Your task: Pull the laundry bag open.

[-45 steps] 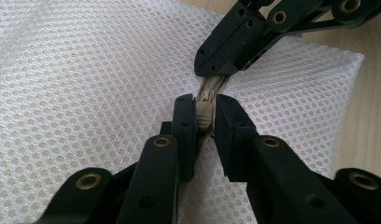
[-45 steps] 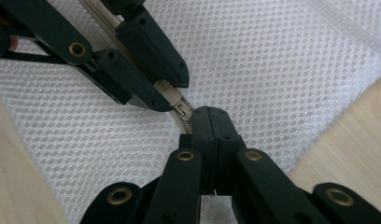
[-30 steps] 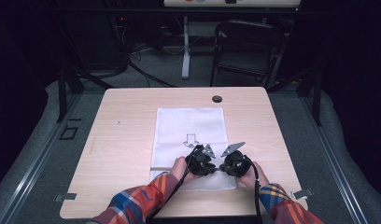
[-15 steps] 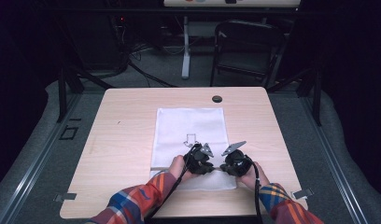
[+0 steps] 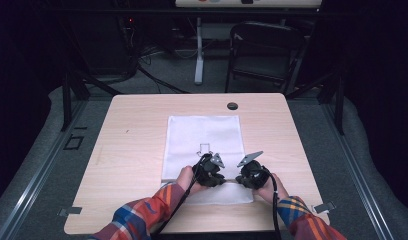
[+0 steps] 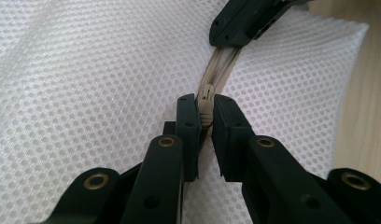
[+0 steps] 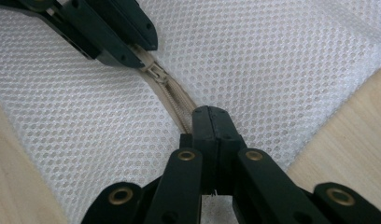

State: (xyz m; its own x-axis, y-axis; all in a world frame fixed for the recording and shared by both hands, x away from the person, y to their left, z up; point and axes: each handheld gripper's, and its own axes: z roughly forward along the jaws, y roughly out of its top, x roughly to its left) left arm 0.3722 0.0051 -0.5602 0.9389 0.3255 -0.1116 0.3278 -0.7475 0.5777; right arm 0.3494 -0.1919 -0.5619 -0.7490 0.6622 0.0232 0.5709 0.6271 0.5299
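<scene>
On the wooden counter lay a white mesh bag, flat, its near end toward the person. Both grippers worked at that near end, close together over the beige zipper that ran across it. The left gripper had its jaws nearly pressed together, pinching the zipper slider between their tips. The right gripper had its jaws shut tight on the zipper tape just beside the bag's edge, holding it against the pull. In the right gripper view the teeth between the two grippers looked meshed, though whether the track beyond the slider was open could not be told, since the left jaws hid it. Compared with the high view a second before, the left gripper had shifted slightly rightward, toward the right gripper, so the gap between them had narrowed a little, while the bag itself had not moved on the counter. That small travel suggested the slider was being drawn along its track with the tape anchored, probably near the end of its run; the direction, opening or closing, could not be judged with confidence.
</scene>
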